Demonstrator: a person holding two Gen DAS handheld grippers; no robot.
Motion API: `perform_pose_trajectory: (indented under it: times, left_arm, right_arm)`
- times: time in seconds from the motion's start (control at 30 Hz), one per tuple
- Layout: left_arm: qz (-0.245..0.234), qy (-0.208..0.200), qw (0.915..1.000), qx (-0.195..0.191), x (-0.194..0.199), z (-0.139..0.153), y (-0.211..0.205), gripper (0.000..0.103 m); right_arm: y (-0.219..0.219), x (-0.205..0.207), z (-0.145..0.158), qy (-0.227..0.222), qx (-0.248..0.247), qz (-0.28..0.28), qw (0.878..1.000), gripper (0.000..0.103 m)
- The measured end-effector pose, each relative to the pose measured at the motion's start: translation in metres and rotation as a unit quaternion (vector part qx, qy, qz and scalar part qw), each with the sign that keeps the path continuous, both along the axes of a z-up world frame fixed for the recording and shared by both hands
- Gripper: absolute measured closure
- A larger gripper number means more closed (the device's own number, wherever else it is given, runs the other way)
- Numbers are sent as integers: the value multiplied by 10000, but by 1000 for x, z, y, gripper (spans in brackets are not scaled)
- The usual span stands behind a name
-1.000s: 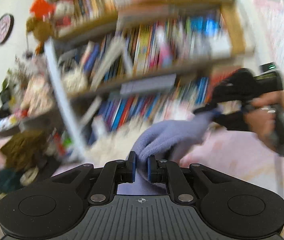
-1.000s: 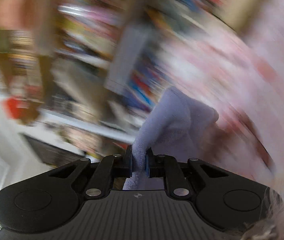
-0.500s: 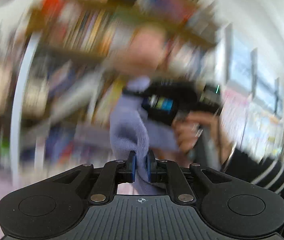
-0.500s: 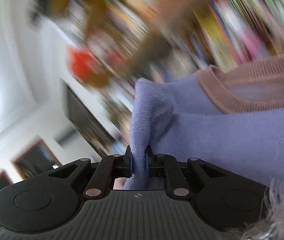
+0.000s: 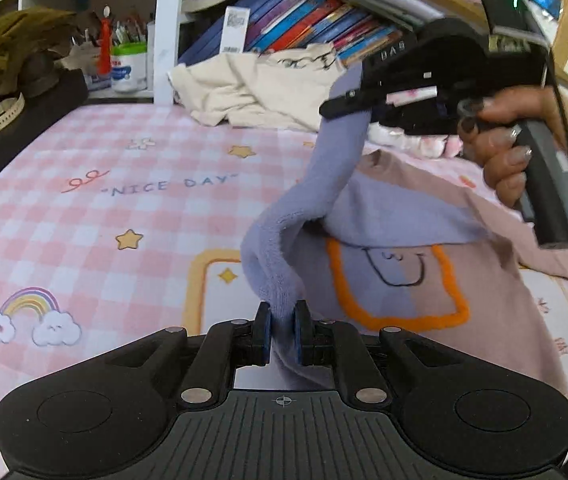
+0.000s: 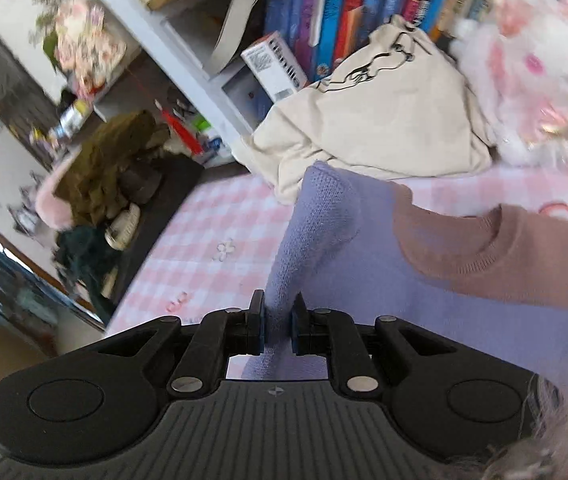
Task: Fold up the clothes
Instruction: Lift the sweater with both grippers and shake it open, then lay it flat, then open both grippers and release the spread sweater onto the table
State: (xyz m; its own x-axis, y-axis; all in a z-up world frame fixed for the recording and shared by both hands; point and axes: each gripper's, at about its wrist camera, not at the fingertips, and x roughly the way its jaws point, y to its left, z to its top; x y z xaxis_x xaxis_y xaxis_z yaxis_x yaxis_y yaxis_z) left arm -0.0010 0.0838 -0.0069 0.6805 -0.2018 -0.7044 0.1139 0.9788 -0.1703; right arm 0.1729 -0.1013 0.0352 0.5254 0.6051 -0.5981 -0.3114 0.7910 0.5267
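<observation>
Swung down from the bookshelf, both my grippers' fingers, left (image 5: 283, 334) and right (image 6: 277, 328), pinch the purple sweater's (image 5: 384, 216) edge, spreading it over the bed (image 5: 84, 208).

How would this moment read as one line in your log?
task: fold clothes | left gripper: shut on sweater | right gripper: shut on sweater | sweater: partly lifted above pink checked sheet
</observation>
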Motion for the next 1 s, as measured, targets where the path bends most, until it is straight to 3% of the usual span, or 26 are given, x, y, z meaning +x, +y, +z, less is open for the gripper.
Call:
perform_pose_trajectory:
  times: [0.07, 0.1, 0.13, 0.23, 0.43, 0.5, 0.8, 1.0]
  left_arm:
    - [-21, 17, 10000, 30, -3, -3, 4, 86]
    - [-33, 13, 10000, 59, -4, -3, 6, 85]
    - [-19, -2, 9999, 108, -6, -3, 7, 84]
    - [55, -56, 9997, 244, -12, 0, 13, 75]
    - [402, -406, 9979, 310, -23, 16, 20, 63]
    - [471, -559, 9972, 174, -24, 22, 15, 52]
    - [280, -528, 9979, 241, -21, 17, -28, 44]
    - [227, -492, 9977, 417, -24, 13, -53, 39]
  right_arm:
    - [8, -3, -2, -55, -193, 83, 9998, 80]
    - [5, -9, -2, -109, -182, 137, 9997, 64]
    - [1, -16, 0, -174, -165, 169, 9996, 58]
    - [-19, -36, 4, -279, -244, 292, 9989, 58]
    - [-77, -88, -11, -351, -1013, 116, 9942, 58]
    - [-95, -102, -19, -276, -1251, -28, 9917, 58]
    - [-150, -158, -45, -52, -1932, -688, 9787, 57]
    - [-163, -175, -57, -45, -2282, -590, 9718, 57]
